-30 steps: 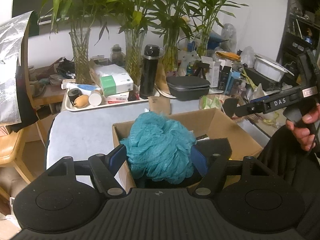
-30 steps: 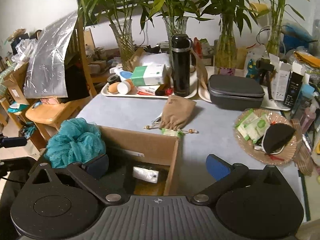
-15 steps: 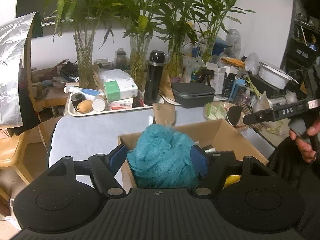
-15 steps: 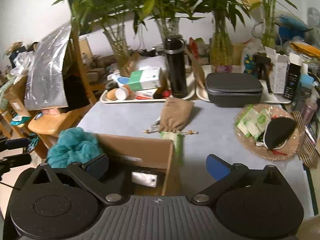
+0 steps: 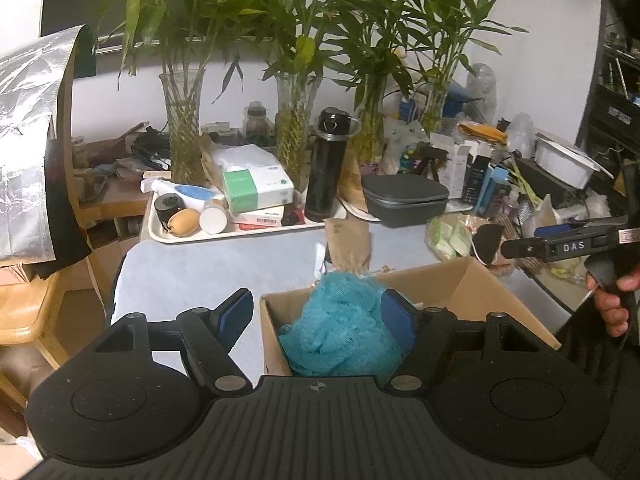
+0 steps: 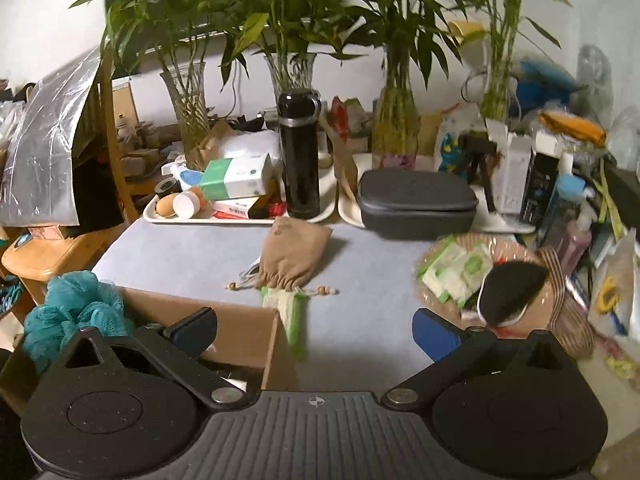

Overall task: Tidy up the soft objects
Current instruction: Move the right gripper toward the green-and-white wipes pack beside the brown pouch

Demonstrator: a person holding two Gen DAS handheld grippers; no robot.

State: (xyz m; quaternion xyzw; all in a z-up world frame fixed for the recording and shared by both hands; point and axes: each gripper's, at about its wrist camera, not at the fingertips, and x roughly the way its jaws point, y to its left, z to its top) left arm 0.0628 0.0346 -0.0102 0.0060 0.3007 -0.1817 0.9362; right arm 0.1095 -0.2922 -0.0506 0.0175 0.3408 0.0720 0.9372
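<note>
While white letters reading DAS are showing on the right gripper (image 5: pixel 520 247) to the right of the box (image 5: pixel 472 280), no other writing is coming through clearly. Its jaws are standing wide with nothing between them, out over the grey table (image 6: pixel 192 256) past the box. Since a second ago, the left gripper (image 5: pixel 316 312) has been drawing back, and the teal loofah (image 5: pixel 340 328) is now sitting lower, in the box's left corner. Those jaws are gaping wide; the left pad is hanging outside the box wall, clear of the loofah.
</note>
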